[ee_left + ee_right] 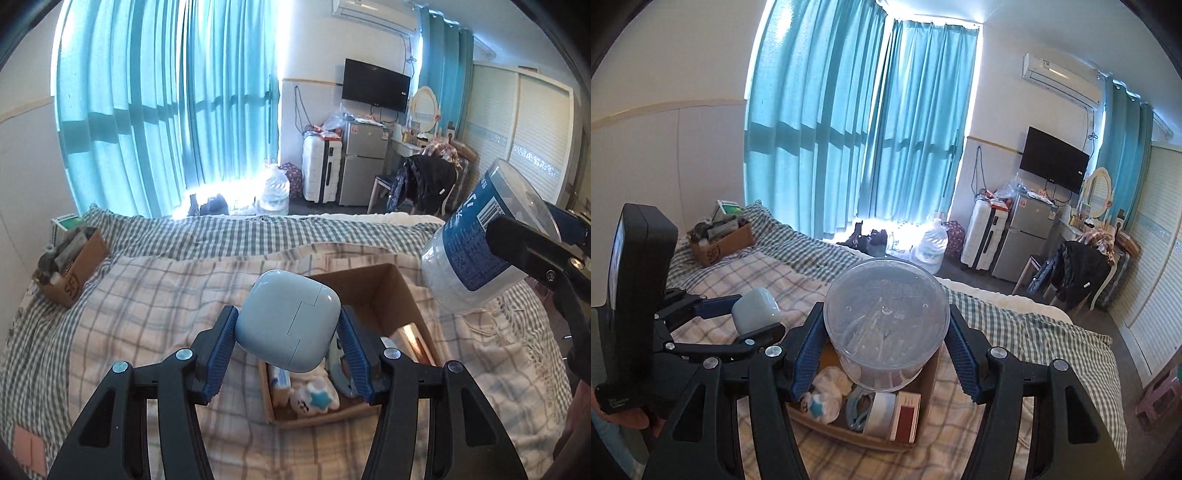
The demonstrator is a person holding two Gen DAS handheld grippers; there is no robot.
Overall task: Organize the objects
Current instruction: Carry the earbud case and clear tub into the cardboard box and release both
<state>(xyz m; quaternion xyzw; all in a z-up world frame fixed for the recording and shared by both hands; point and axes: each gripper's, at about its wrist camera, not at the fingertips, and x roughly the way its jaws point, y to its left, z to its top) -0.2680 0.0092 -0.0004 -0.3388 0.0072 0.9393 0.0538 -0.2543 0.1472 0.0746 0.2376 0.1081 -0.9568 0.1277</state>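
Note:
My left gripper [288,325] is shut on a pale blue earbud case [288,319] and holds it above an open cardboard box [373,291] on the bed. The case also shows in the right wrist view [755,308]. My right gripper [886,332] is shut on a clear plastic jar [886,317] with a blue label, held above the same box [929,380]. In the left wrist view the jar [476,251] hangs at the right, above the bed. The box holds a plush toy [823,397], a tape roll [882,410] and a red-and-white carton [907,415].
A second cardboard box [72,264] full of items sits at the bed's far left corner. The checked bedspread [147,295] covers the bed. Beyond the bed stand a water jug [273,194], a suitcase [319,168], a small fridge [364,162] and a chair with clothes [424,181].

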